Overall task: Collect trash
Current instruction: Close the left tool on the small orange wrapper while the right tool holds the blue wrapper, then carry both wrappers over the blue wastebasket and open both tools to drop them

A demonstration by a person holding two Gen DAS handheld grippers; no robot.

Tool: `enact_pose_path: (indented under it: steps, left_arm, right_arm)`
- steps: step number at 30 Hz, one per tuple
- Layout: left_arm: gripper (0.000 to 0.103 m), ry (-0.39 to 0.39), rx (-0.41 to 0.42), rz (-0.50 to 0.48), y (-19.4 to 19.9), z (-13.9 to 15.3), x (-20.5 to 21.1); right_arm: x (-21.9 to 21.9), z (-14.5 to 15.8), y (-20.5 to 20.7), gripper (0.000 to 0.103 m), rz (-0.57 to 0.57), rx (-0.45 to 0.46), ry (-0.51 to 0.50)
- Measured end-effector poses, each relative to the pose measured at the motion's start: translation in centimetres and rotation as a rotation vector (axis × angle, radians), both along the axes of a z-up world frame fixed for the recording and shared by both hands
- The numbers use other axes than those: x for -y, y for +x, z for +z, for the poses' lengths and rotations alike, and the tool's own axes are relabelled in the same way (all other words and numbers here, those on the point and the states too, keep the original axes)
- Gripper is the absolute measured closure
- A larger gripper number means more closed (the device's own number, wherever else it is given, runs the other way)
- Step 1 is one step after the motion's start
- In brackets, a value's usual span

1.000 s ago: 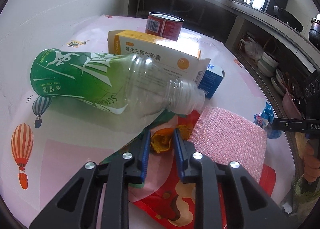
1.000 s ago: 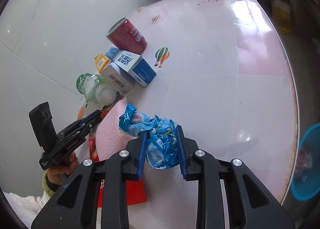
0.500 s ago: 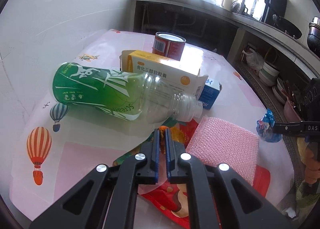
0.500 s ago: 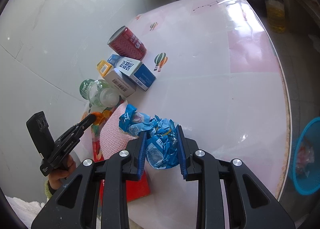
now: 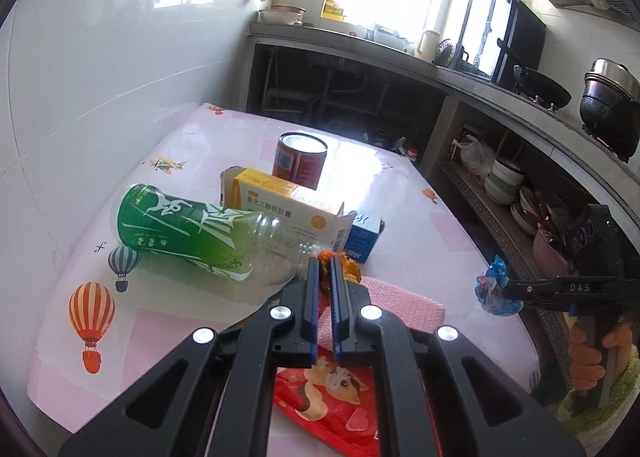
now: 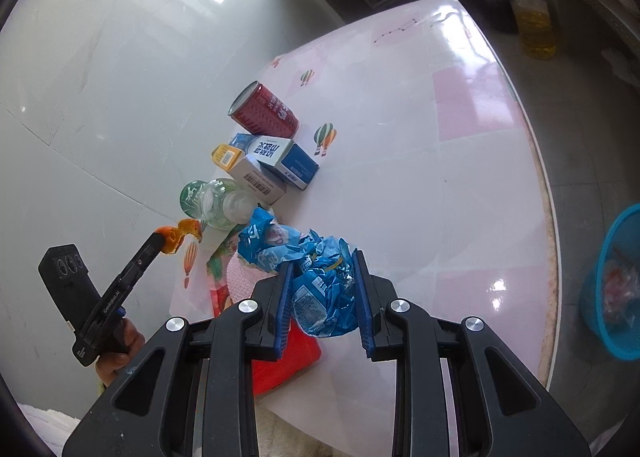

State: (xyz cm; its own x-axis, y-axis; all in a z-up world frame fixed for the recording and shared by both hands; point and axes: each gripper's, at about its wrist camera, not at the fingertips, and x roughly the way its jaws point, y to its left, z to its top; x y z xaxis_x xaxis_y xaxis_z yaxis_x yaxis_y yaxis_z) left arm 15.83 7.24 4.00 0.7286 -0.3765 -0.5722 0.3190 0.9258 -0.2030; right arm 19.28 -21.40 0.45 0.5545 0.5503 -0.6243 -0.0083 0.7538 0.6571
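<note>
My left gripper (image 5: 325,269) is shut on a piece of orange peel (image 5: 347,266) and holds it above the table; the peel also shows in the right wrist view (image 6: 182,235). My right gripper (image 6: 322,261) is shut on a crumpled blue wrapper (image 6: 320,285), lifted over the table, also seen in the left wrist view (image 5: 493,289). On the table lie a green plastic bottle (image 5: 188,235), a yellow-white carton (image 5: 288,203), a blue box (image 5: 362,239), a red can (image 5: 300,161), a pink sponge cloth (image 5: 400,303) and a red snack bag (image 5: 332,401).
A blue waste basket (image 6: 612,289) stands on the floor to the right of the table (image 6: 440,177). A bottle of yellow oil (image 6: 534,23) stands on the floor beyond. A white wall (image 5: 100,77) runs along the table's left; kitchen counters with pots (image 5: 608,105) lie behind.
My left gripper closed on the orange peel and lifted it off the table. My right gripper rose a little with the blue wrapper still in it.
</note>
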Motion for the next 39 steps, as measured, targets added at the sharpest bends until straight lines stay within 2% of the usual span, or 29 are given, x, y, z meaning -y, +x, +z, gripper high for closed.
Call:
enact_pose_path:
  steps: [13,25,39]
  left_arm:
    - [0.098,-0.003,0.060,-0.140,-1.3,3.3,5.4]
    - [0.098,0.010,0.078,-0.256,-2.8,4.4,10.9]
    - [0.098,0.017,0.052,-0.402,-3.7,4.5,16.8]
  right_arm:
    - [3.5,0.8,-3.7,0.077,-0.105,0.040,0.071]
    - [7.1,0.9,-7.2,0.077,-0.194,0.069,0.108]
    - [10.9,0.0,-10.6,0.077,-0.306,0.067,0.134]
